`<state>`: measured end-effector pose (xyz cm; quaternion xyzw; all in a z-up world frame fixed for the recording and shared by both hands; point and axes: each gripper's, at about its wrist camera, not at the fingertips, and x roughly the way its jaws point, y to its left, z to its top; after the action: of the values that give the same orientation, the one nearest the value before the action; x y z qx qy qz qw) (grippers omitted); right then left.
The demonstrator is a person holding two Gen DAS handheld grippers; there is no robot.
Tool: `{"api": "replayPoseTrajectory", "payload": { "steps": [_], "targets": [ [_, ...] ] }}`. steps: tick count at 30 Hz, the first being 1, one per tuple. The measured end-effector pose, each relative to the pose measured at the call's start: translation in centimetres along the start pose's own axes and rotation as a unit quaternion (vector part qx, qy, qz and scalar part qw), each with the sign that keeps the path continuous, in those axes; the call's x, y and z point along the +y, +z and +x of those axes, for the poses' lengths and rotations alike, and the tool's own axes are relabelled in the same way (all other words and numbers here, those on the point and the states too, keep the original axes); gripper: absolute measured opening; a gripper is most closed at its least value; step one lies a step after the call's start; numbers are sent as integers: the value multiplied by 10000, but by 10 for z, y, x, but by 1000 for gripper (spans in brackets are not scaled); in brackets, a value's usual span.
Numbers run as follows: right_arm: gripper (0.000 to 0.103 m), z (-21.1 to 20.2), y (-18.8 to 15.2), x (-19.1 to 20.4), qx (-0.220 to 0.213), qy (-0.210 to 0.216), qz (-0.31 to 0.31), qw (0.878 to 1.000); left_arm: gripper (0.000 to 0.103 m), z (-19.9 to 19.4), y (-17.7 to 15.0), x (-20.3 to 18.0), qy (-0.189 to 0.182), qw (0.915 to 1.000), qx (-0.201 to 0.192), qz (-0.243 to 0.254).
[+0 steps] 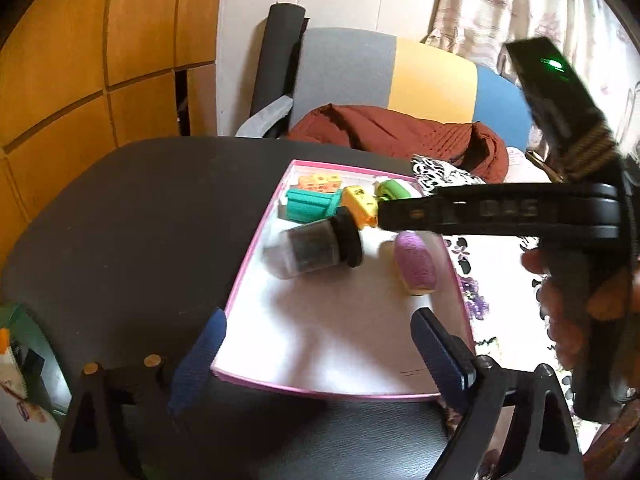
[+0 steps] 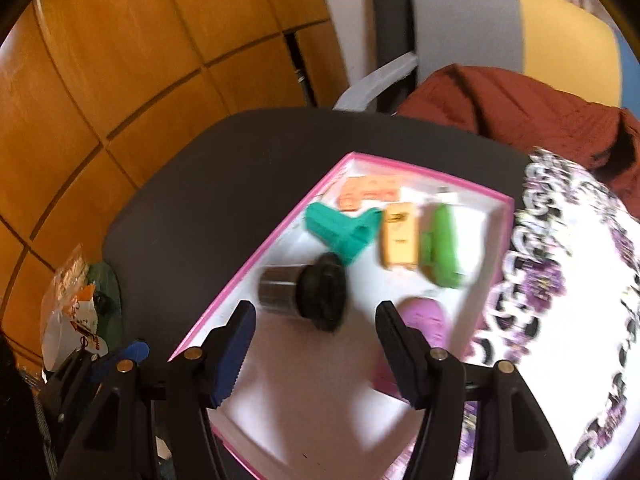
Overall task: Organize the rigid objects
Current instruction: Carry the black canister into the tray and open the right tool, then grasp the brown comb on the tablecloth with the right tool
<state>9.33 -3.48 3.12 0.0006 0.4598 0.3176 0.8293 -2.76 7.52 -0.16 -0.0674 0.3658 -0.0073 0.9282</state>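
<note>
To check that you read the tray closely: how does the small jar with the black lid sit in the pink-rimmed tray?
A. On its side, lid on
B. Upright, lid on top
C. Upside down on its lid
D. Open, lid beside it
A: the jar lies on its side on the white floor of the tray, its black lid on and turned sideways.
</note>
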Motion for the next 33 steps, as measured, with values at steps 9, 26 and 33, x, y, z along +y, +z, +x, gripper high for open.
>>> {"api": "replayPoseTrajectory", "payload": {
  "steps": [9, 26, 33],
  "targets": [
    [63, -48, -27, -69, -47, -693, 267, 9972, 101, 4, 11, -42, -314, 9992, 14, 251],
    [63, -107, -90, -170, -119, -1548, 919, 9836, 102, 10, 15, -144, -1037, 9887, 172, 1072],
    [63, -122, -112, -207, -27, -1885, 1349, 9728, 102, 14, 11, -174, -1220, 9835, 253, 1313]
  ]
}}
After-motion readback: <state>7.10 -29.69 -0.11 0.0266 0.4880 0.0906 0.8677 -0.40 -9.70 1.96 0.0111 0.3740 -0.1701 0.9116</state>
